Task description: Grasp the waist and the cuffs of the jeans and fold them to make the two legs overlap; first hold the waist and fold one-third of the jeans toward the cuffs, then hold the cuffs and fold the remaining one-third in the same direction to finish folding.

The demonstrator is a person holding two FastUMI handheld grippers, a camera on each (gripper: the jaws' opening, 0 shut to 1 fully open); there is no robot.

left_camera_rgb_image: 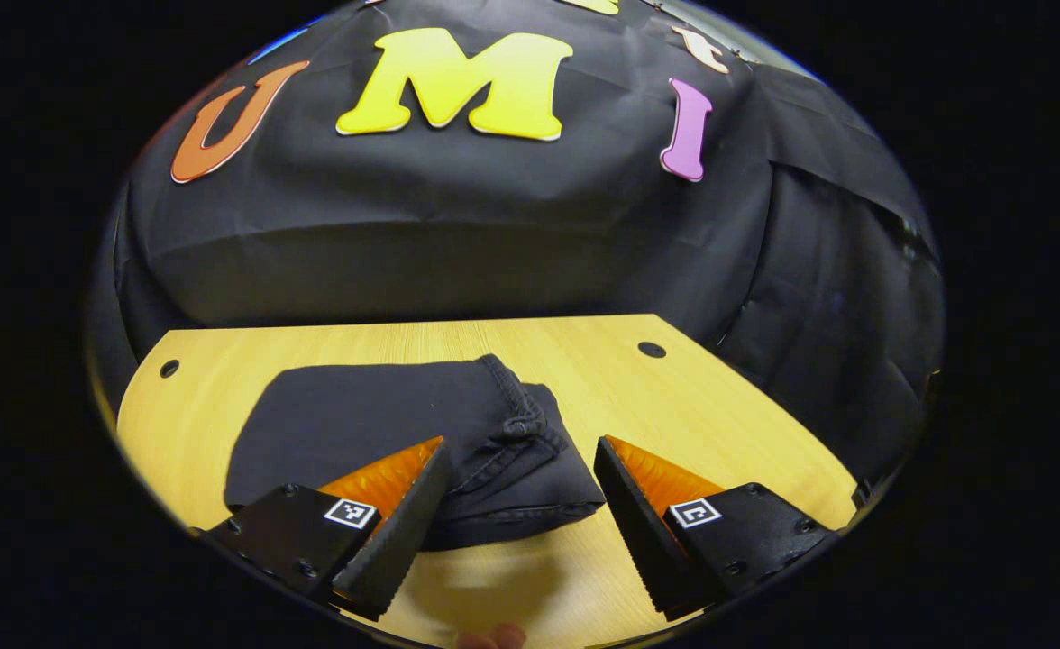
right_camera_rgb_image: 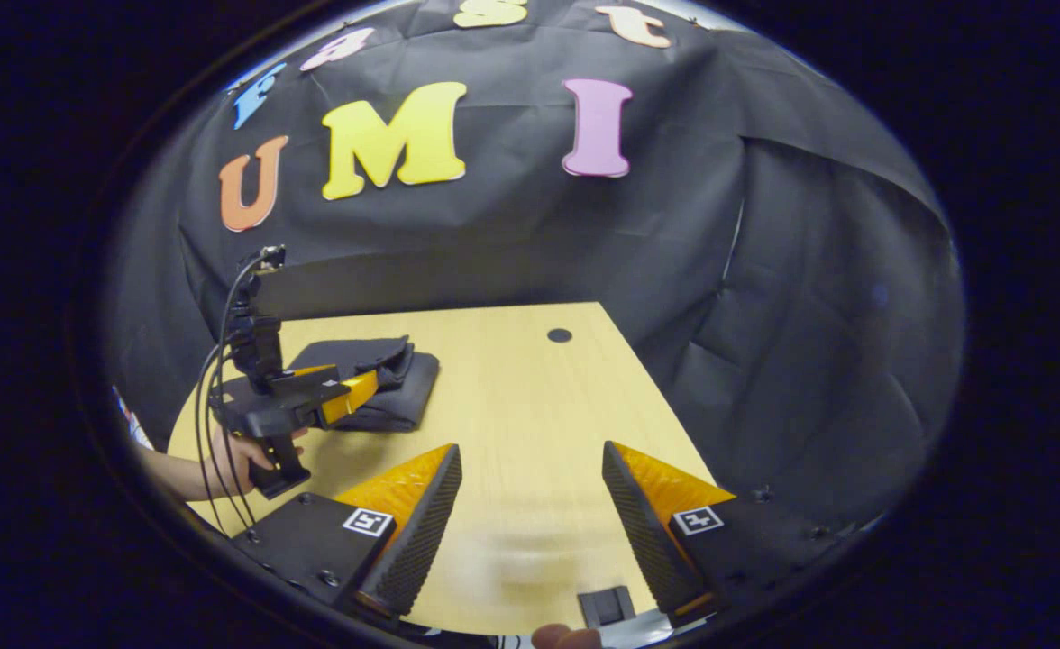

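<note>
In the left gripper view, my left gripper [left_camera_rgb_image: 523, 491] was spread wide with nothing between its fingers, hovering just above the jeans [left_camera_rgb_image: 404, 442]. They sat as a dark folded bundle right ahead of the fingertips and a bit off to the left finger's side, on the wooden table [left_camera_rgb_image: 719, 415]. A bunched seam or hem edge lay on top near the middle, and the right-hand end looked stacked in a few layers. From what I could see the folding looked basically finished, though I couldn't tell how tidy the hidden far side was.

In the right gripper view, my right gripper [right_camera_rgb_image: 530, 505] was also wide open and holding nothing, over bare table. The jeans [right_camera_rgb_image: 377, 388] were well off to its left, with the left gripper [right_camera_rgb_image: 350, 392] and the hand [right_camera_rgb_image: 242, 455] holding it sitting just beside or over the bundle.

What could go wrong, as I saw it: the left fingers were so close to the cloth that pulling away carelessly could snag that raised seam and drag the top layer open. The trailing cable [right_camera_rgb_image: 214, 397] could also brush the stack and shift it.
</note>
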